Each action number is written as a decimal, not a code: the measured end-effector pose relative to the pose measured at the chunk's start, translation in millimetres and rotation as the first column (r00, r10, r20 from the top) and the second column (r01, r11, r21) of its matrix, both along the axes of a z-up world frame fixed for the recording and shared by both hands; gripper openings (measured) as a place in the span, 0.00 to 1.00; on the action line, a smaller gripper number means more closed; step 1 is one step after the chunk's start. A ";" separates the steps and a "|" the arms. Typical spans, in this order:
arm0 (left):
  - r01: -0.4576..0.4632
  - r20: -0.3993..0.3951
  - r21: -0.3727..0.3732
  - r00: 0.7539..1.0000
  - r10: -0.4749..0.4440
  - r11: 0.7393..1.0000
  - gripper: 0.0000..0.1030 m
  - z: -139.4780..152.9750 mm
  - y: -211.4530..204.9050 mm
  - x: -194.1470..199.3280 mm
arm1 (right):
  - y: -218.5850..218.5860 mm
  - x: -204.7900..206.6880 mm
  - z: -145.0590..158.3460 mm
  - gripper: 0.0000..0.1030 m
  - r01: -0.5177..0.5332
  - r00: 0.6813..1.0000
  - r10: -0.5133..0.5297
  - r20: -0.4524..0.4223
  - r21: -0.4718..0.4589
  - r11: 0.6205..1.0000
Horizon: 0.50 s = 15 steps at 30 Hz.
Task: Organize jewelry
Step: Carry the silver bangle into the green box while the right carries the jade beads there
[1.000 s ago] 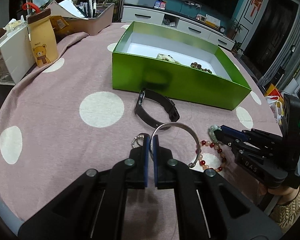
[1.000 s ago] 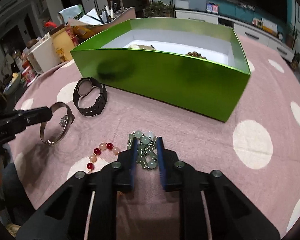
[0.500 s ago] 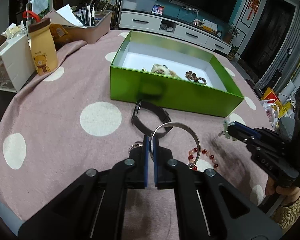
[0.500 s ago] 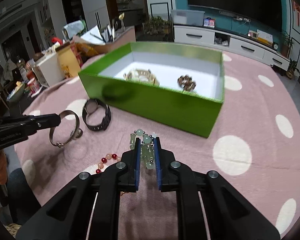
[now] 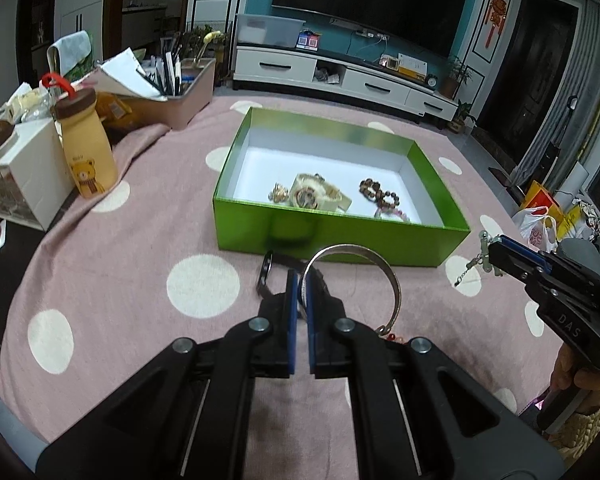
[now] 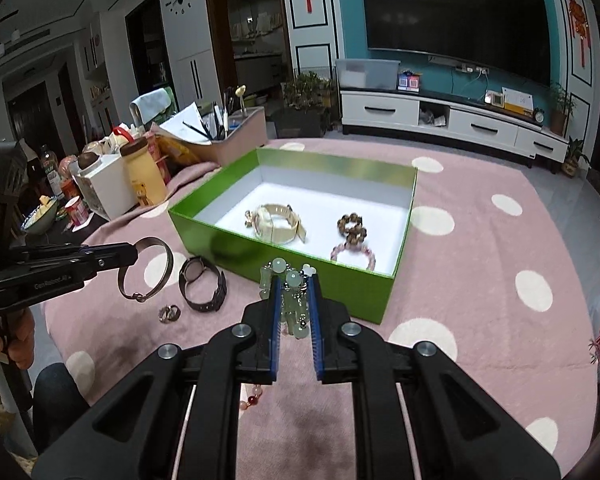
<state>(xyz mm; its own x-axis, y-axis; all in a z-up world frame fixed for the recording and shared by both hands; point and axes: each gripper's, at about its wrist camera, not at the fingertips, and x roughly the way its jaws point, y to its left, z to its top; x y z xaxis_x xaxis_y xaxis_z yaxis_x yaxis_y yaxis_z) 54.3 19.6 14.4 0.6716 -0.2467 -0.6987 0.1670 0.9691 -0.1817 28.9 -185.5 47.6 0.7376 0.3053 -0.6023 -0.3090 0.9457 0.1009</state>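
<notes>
Moved: both grippers have gone up since a second ago, each lifting its piece off the cloth (image 5: pixel 100 264) and closer to the box.
Box (image 5: pixel 332 236): green, open on top, white inside, so pieces can drop straight in.
In the box: a pale watch (image 6: pixel 278 222), brown beads (image 6: pixel 350 226) and pink beads (image 6: pixel 354 254) lie there already.
Left gripper (image 5: pixel 299 280): pinched tight on the rim of the bangle (image 5: pixel 374 268), in front of the box. The thin edge is the easy part to grab.
Right gripper (image 6: pixel 294 292): squeezed nearly shut on the green beads (image 6: pixel 292 292), just before the box's near wall. The string hangs bunched between the pads.
Black watch (image 6: pixel 204 286): on the cloth, in front of the box, not picked yet.
Ring (image 6: pixel 169 313): on the cloth, a bit further from the box than the black watch.
Red beads (image 6: pixel 252 398): on the cloth, partly hidden under the right gripper.
Next, I think: both pieces go over the wall and in.
</notes>
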 end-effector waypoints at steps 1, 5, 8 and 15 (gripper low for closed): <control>0.002 0.007 0.004 1.000 -0.002 1.000 0.03 3.2 -1.1 1.2 | 0.0 0.0 1.6 0.12 0.001 1.000 -0.001 0.004 0.000 1.000; 0.009 0.035 0.015 0.999 -0.009 1.000 0.03 16.3 -5.1 4.8 | -1.7 2.7 10.7 0.12 0.003 1.000 -0.003 0.020 0.000 1.000; 0.012 0.054 0.022 0.998 -0.014 1.000 0.03 25.5 -8.9 7.9 | -2.2 4.8 16.7 0.12 0.005 0.999 -0.005 0.034 0.000 1.000; 0.021 0.082 0.029 0.996 -0.023 0.999 0.03 39.8 -14.8 19.1 | -3.1 12.1 29.3 0.12 0.010 0.998 -0.009 0.060 -0.013 1.000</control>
